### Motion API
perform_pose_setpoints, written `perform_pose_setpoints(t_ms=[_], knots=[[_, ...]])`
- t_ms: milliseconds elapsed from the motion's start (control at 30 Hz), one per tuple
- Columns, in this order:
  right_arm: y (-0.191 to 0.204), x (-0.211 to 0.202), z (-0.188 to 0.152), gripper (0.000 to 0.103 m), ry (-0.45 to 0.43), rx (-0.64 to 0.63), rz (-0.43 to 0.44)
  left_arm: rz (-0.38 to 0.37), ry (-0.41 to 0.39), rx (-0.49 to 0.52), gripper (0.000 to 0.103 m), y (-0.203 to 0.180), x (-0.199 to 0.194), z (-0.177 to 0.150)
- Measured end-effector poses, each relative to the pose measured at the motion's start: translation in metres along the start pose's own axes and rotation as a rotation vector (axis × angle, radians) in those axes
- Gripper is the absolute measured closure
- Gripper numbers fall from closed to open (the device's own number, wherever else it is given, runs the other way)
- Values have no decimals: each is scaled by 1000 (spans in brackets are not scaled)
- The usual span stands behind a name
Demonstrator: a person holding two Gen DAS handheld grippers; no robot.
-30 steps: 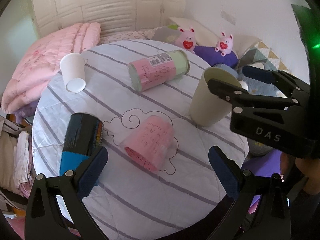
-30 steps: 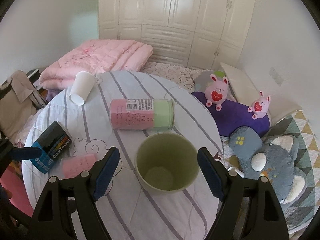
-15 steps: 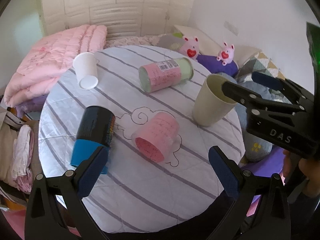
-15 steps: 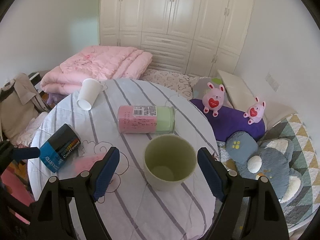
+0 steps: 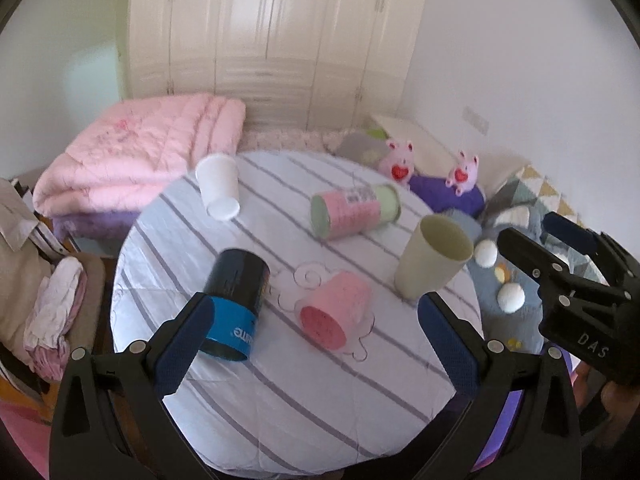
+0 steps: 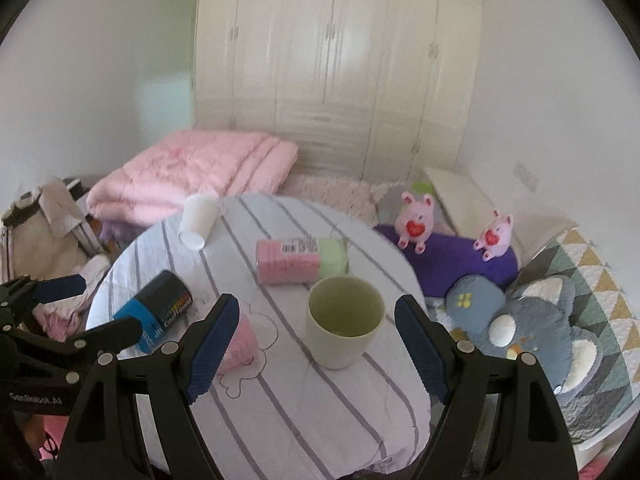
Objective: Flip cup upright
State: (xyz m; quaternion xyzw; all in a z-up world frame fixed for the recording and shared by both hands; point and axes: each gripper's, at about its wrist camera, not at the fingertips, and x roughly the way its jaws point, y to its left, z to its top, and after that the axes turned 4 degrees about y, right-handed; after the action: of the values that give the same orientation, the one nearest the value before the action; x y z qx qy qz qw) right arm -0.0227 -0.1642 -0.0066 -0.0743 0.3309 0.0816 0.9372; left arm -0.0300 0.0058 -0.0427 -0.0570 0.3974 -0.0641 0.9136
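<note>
A pale green cup stands upright on the round striped table. A pink cup lies on its side near the table's middle, mouth toward me. A white cup lies on its side at the far left. My left gripper is open and empty, held back above the table's near edge. My right gripper is open and empty, behind the green cup; it also shows in the left wrist view.
A blue-and-black canister and a pink-and-green canister lie on their sides on the table. A folded pink quilt lies behind, with plush toys and cushions to the right. Clothes hang at left.
Both grippers have pulled back and up from the table, so the cups look smaller and farther. The green cup stays upright where it stood. Both grippers remain open.
</note>
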Motion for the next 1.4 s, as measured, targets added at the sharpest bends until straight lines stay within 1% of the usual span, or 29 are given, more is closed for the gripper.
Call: perform_pose_setpoints(t_ms=[100,167,267,333,467,667,833,933,1400], knots=[[0,-11,-6,22,-68,14,-53,15,-48,26,0,-5,-9,-4],[-1,-15,-10,22,-86,31,-65,41,-78,55,0,-10,-14,-7],[-4,-22,-19,22,-121,80,-76,43,-119,100,0,-15,-20,-12],[-5,-25,-22,22,-134,98,-78,41,-144,138,0,-18,-23,-14],[0,-26,-28,22,-142,109,-91,55,-169,184,0,-22,-27,-17],[3,-29,-32,22,-147,116,-110,16,-176,184,0,-18,-29,-17],[4,-30,-34,22,-155,120,-126,-2,-188,176,0,-15,-31,-16],[5,-31,-34,22,-158,122,-129,-17,-208,182,0,-15,-33,-15],[12,-28,-30,22,-180,104,-150,-31,-218,176,0,-11,-29,-14]])
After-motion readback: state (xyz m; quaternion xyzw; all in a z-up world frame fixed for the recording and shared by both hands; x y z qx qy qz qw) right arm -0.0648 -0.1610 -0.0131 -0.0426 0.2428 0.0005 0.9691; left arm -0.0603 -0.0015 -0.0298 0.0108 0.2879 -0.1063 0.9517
